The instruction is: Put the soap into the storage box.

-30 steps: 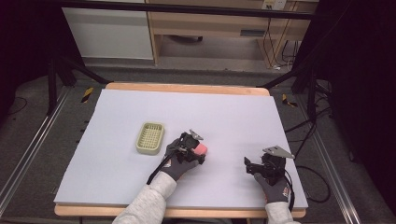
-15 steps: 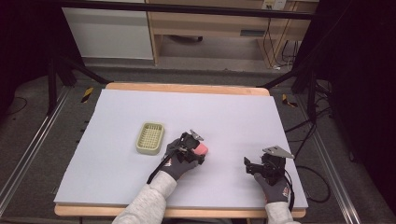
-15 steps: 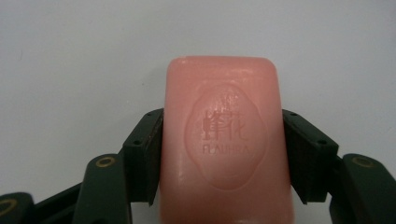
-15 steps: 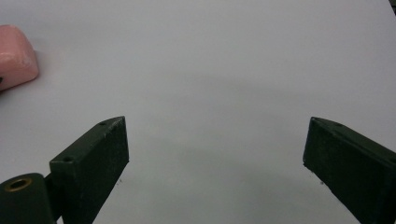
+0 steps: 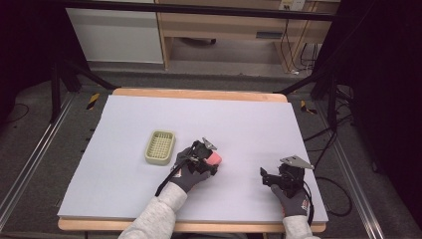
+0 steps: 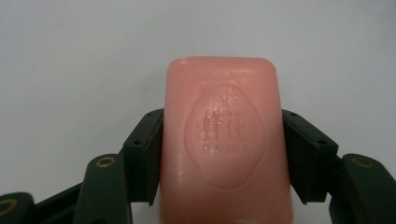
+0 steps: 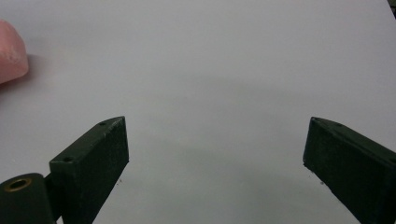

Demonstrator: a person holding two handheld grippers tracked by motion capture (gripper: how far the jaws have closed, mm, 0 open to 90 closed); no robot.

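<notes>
A pink soap bar [image 6: 224, 88] with a stamped oval lies on the pale table sheet [image 5: 224, 119], just left of the middle near the front. My left gripper [image 6: 222, 140] is shut on it, with both black pads pressed on its long sides. In the high view this gripper [image 5: 211, 155] sits right of a pale yellow-green slotted soap dish [image 5: 160, 147], and the soap [image 5: 215, 158] pokes out past the gloved hand. My right gripper [image 5: 264, 175] rests near the front right, open, with nothing between its fingers [image 7: 215, 140]. The soap's edge [image 7: 9, 51] shows at that view's far left.
The sheet covers a wooden board [image 5: 199, 93] with its edge showing at the back. Black frame legs [image 5: 69, 74] and cables [image 5: 323, 129] stand beyond the table's sides. A light wooden cabinet [image 5: 224, 30] stands behind.
</notes>
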